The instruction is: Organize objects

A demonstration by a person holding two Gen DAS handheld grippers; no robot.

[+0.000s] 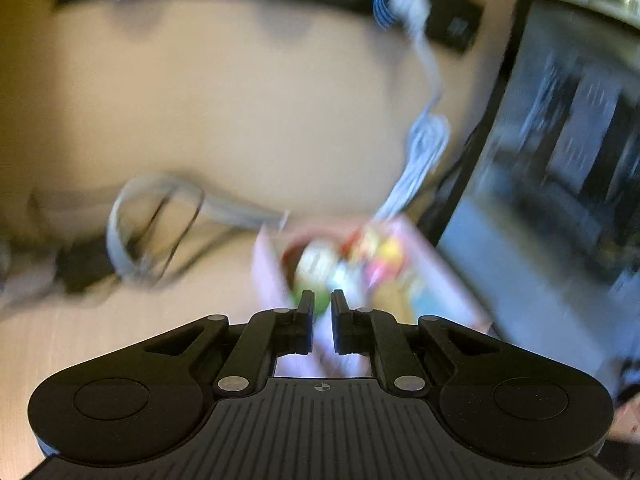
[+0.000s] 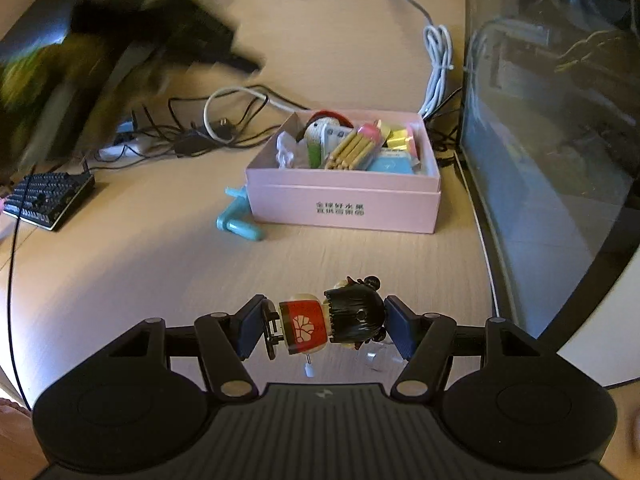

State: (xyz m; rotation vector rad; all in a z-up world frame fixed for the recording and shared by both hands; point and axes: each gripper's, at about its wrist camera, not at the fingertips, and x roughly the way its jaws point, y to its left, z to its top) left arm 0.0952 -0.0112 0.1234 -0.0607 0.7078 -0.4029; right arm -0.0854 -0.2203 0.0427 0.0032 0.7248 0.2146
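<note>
Clamped sideways in our right gripper [image 2: 326, 328] was a small doll figure [image 2: 332, 322], black-haired head against one pad and its base against the other, held above the wooden desk [image 2: 360, 264]. Ahead of it sat the pink box [image 2: 344, 204], open-topped and filled with a bundle of pencils [image 2: 354, 146], coloured paper packs and a white round toy. A teal hand-crank piece [image 2: 236, 218] lay on the desk touching the box's left wall. To the right stood a glass tank [image 2: 552, 120]; to the left we saw a black keyboard [image 2: 48, 198] and tangled cables [image 2: 224, 120].

Our left gripper [image 1: 322, 304] had its jaws drawn nearly together with nothing between them. Its view was badly smeared, so we could only say it probably hung over the pink box, with a white cable [image 1: 424, 140] beyond.
</note>
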